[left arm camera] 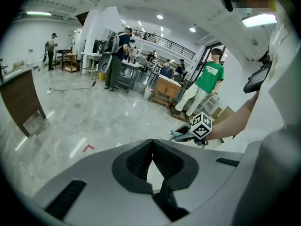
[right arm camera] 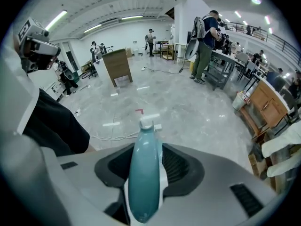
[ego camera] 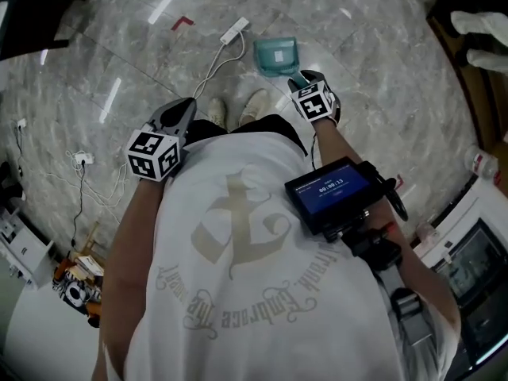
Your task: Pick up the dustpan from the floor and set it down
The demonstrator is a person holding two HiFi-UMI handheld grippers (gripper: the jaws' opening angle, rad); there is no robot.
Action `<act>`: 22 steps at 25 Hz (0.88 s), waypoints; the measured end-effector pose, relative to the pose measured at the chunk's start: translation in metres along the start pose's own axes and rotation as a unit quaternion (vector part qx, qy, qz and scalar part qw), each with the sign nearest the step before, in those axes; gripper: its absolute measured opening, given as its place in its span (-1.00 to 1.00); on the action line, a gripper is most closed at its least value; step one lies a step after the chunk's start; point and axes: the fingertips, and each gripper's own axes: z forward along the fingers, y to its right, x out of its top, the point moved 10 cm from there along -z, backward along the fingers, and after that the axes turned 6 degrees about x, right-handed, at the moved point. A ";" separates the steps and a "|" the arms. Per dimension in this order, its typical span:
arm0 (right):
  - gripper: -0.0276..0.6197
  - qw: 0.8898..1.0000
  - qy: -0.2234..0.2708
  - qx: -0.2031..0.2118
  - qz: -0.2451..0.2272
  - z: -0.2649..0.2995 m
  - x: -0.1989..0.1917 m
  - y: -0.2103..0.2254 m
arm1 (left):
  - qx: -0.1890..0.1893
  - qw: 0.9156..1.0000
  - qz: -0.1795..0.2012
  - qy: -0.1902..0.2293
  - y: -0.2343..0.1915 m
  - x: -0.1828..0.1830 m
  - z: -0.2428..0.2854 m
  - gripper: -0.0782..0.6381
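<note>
A teal dustpan (ego camera: 275,56) rests on the marble floor just ahead of the person's shoes, its handle slanting up toward my right gripper (ego camera: 302,81). In the right gripper view the teal handle (right arm camera: 144,173) runs up between the jaws of the right gripper (right arm camera: 146,150). Narrow gaps show on both sides of it, so the pads do not press on it and the gripper is open. My left gripper (ego camera: 178,111) hangs at the person's left side, away from the dustpan. In its own view the left gripper (left arm camera: 151,145) is shut with its pad tips meeting on nothing.
A white power strip (ego camera: 234,30) with its cable lies on the floor left of the dustpan, near a red corner mark (ego camera: 182,23). More cables (ego camera: 82,159) trail at the left. A dark table (ego camera: 32,18) stands at upper left. People stand by workbenches (left arm camera: 127,72) farther off.
</note>
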 end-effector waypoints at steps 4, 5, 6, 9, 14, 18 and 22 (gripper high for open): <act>-0.36 1.000 0.022 -0.003 0.012 0.002 -0.001 -0.001 | -0.021 1.000 0.018 0.000 -0.012 0.004 0.021 -0.75; -0.36 0.999 0.029 -0.007 0.012 -0.010 -0.005 -0.006 | -0.025 0.999 0.021 0.004 -0.005 0.004 0.017 -0.75; -0.36 0.999 0.037 -0.011 0.012 -0.026 -0.011 -0.014 | -0.030 0.999 0.025 0.010 0.005 0.002 0.007 -0.75; -0.36 0.997 0.062 -0.035 0.013 -0.067 -0.020 -0.042 | -0.047 0.997 0.044 0.032 0.020 -0.003 -0.022 -0.75; -0.49 0.993 0.095 -0.075 0.012 -0.089 -0.007 -0.044 | -0.074 0.994 0.065 0.044 0.006 0.017 -0.009 -0.75; -0.74 0.985 0.139 -0.094 0.036 -0.106 0.006 -0.043 | -0.091 0.992 0.076 0.038 0.001 0.029 0.003 -0.75; -0.82 0.974 0.195 -0.084 0.083 -0.120 0.019 -0.039 | -0.109 0.990 0.088 0.035 -0.003 0.041 0.017 -0.75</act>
